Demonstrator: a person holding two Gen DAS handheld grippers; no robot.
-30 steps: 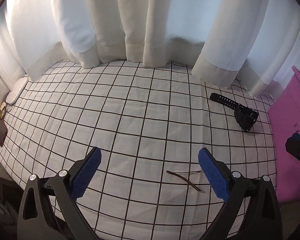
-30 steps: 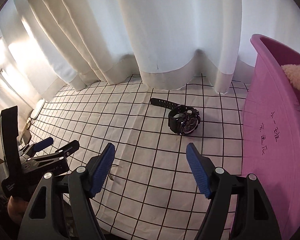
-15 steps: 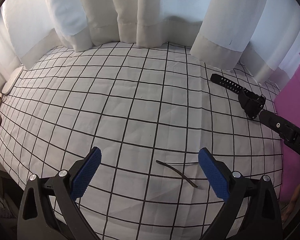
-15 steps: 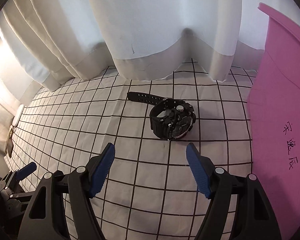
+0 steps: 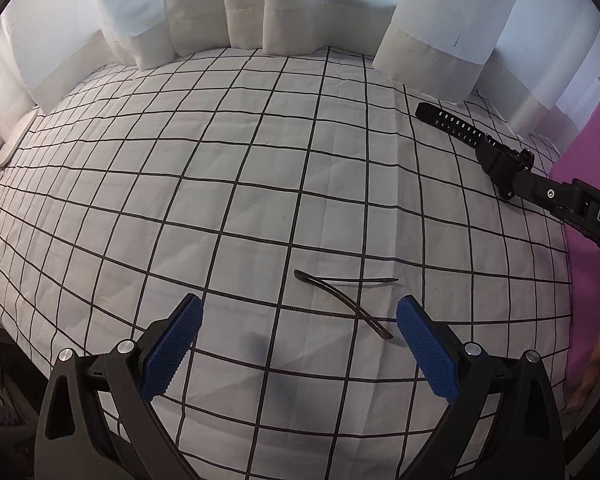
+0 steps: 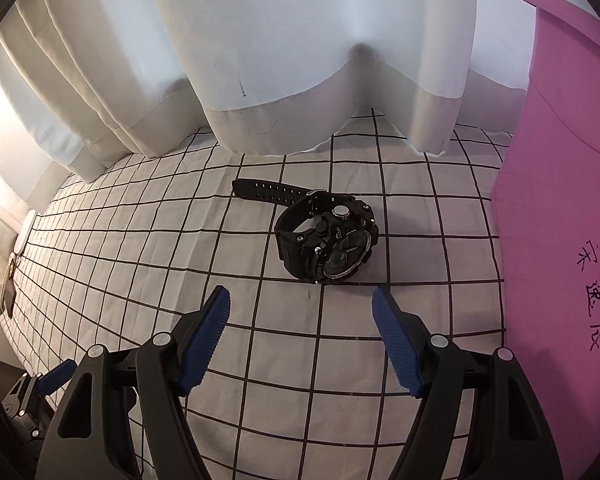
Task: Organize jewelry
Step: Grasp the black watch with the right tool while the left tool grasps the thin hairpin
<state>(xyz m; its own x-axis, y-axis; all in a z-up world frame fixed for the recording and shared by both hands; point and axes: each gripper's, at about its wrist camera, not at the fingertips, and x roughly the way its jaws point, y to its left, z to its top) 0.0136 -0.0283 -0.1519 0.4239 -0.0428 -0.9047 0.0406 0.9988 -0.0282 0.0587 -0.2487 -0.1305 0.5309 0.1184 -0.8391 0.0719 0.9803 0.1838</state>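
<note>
A black sports watch [image 6: 328, 240] lies on the white checked cloth [image 6: 140, 248], its strap stretched to the left. My right gripper [image 6: 302, 308] hovers open just in front of it, nothing between the blue pads. In the left wrist view a thin dark curved wire piece [image 5: 346, 300] lies on the cloth [image 5: 220, 160], just ahead of my open left gripper [image 5: 298, 316], nearer the right pad [image 5: 424, 344]. The watch [image 5: 480, 140] shows there at the far right, partly hidden by the right gripper's black arm [image 5: 572, 204].
A pink bin [image 6: 564, 220] with handwritten characters stands at the right, close to the watch. White curtains [image 6: 300, 60] hang down onto the cloth's far edge. A small white object [image 5: 18, 136] lies at the far left edge. A hand [image 5: 596, 360] shows at the right.
Both grippers have sunk toward the cloth. The watch has come nearer in the right wrist view, and the wire piece now sits closer to the left gripper's pads. Jaws unchanged.
</note>
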